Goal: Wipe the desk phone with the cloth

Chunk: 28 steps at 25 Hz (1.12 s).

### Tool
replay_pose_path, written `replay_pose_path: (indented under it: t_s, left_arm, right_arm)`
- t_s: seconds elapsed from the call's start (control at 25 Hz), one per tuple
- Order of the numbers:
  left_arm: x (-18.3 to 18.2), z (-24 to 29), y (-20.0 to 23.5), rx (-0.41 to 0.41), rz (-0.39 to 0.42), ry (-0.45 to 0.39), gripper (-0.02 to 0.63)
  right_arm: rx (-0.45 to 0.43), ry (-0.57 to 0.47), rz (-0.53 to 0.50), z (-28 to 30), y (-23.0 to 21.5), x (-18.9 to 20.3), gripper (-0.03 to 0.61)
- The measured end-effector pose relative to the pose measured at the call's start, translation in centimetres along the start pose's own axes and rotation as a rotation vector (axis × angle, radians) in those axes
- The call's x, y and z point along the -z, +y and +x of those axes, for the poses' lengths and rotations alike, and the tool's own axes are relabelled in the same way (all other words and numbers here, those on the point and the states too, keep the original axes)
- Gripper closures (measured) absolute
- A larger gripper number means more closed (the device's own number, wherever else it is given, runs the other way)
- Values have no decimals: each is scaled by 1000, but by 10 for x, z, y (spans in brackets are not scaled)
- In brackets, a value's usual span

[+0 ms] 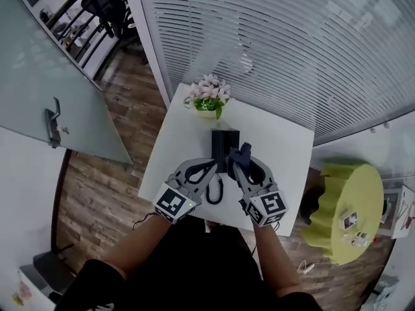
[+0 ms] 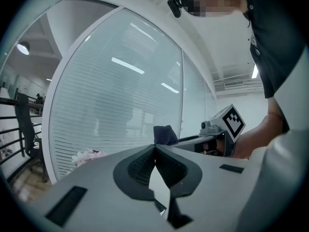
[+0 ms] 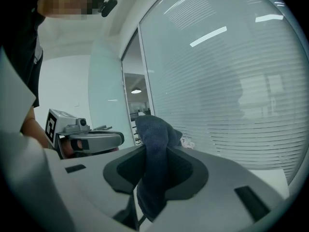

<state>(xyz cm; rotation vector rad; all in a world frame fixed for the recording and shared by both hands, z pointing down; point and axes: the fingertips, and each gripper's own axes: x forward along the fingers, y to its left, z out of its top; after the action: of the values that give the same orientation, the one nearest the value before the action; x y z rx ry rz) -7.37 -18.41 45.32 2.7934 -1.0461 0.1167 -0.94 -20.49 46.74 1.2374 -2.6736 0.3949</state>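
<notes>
My right gripper (image 3: 157,151) pinches a dark blue knitted cloth (image 3: 152,129) between its 2 jaws, while my left gripper (image 2: 155,149) is closed on nothing. The black rectangular desk phone (image 1: 224,148) sits just ahead on the white table (image 1: 279,148). I'd lower the cloth flat onto it and sweep slowly, bracing the phone with the left.

Fig. – Room | white surface (image 1: 275,141) set against a glazed wall fitted with horizontal blinds (image 1: 292,44) | wood-plank floor (image 1: 97,193) laid below | frosted glass door (image 1: 32,63) shown at left | yellow-green round table (image 1: 353,199) placed at right | ceiling lamp (image 2: 21,48) lit
</notes>
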Motion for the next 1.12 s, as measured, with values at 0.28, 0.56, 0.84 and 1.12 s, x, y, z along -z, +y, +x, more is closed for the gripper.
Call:
replay_pose_path:
  t_s: [0.28, 0.56, 0.84, 1.12]
  left_arm:
    - [40, 37, 41, 28, -33, 50, 604]
    - [85, 72, 73, -7, -113, 100, 604]
    - [120, 96, 90, -42, -147, 169, 604]
    - [134, 108, 94, -59, -158, 199, 604]
  right_arm:
    - [123, 72, 1, 50, -36, 33, 465]
    - [172, 157, 12, 98, -76, 80, 465]
    - [178, 212, 23, 129, -102, 114, 465]
    - [164, 279, 5, 146, -115, 149, 465]
